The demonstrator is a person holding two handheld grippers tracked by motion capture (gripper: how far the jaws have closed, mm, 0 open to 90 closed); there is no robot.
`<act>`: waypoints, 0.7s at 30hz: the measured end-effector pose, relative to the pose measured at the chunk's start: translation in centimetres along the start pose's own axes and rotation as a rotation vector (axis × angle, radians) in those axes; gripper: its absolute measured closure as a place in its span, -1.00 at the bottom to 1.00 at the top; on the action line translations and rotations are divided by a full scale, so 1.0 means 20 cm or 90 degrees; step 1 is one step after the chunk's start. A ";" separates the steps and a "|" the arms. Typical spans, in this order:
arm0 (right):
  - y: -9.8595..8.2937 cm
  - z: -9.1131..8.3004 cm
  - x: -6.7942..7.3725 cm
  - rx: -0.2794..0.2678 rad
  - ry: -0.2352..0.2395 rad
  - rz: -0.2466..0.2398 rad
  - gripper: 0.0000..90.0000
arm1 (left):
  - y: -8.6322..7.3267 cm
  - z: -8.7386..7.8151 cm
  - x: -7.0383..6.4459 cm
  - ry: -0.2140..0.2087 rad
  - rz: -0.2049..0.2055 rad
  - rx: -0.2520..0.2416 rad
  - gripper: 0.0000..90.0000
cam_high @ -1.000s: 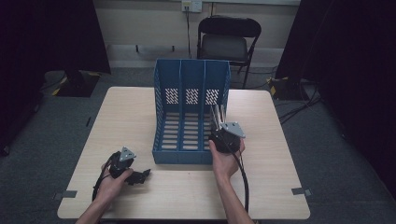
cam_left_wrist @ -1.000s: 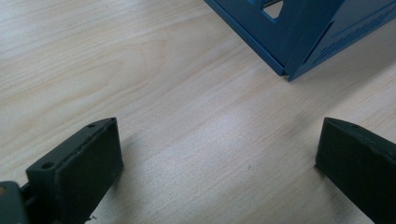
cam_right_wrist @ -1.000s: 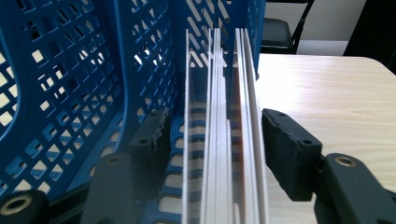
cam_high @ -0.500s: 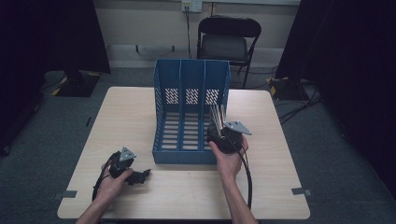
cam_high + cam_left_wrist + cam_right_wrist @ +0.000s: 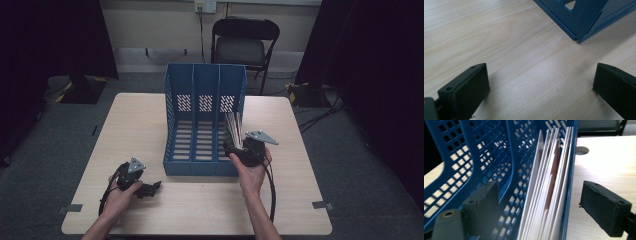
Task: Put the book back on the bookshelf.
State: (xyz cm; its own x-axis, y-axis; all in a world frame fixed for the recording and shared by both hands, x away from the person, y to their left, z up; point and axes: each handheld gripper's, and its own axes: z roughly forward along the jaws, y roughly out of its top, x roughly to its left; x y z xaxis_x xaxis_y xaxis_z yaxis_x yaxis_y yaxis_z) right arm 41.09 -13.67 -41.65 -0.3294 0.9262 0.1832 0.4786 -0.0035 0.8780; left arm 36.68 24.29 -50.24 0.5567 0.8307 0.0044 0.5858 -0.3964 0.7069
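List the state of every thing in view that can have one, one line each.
Blue file rack: upright on the table, left and middle slots empty.
Sheets: standing on edge in the rack's right slot.
Left gripper: open, empty, low over the table.
Right gripper: open, jaws either side of the sheets.
Folding chair: unfolded, unoccupied.

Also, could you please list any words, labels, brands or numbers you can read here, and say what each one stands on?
There is none to read.
Blue file rack: plain, no label.
White folders in its right-hand compartment: their edges bear no print.
Both grippers, left and right: no marking.
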 end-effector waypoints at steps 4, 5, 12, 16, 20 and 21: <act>0.00 -0.03 0.00 0.018 0.021 -0.004 -0.69 | 0.00 0.00 0.00 0.001 0.000 0.000 -1.00; 0.00 -0.03 0.00 0.020 0.033 0.000 -0.69 | 0.00 0.00 0.00 0.001 0.000 0.000 -1.00; -0.01 -0.08 -0.03 0.017 0.045 -0.006 -0.69 | 0.00 0.00 0.00 0.001 0.000 0.000 -1.00; -0.02 -0.10 -0.06 0.020 0.060 -0.004 -0.69 | 0.00 0.00 0.00 0.001 0.000 0.000 -1.00; -0.03 -0.13 -0.09 0.024 0.082 0.004 -0.69 | 0.00 0.00 0.00 0.000 0.000 0.000 -1.00; -0.03 -0.14 -0.10 0.023 0.084 0.004 -0.69 | 0.00 0.00 0.00 0.000 0.000 0.000 -1.00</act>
State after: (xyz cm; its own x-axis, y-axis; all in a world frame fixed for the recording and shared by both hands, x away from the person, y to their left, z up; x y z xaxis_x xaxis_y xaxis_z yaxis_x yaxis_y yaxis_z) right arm 39.10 -16.49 -41.36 -0.4293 0.8685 0.2478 0.5096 0.0064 0.8604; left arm 36.70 24.30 -50.24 0.5571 0.8304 0.0042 0.5859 -0.3966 0.7067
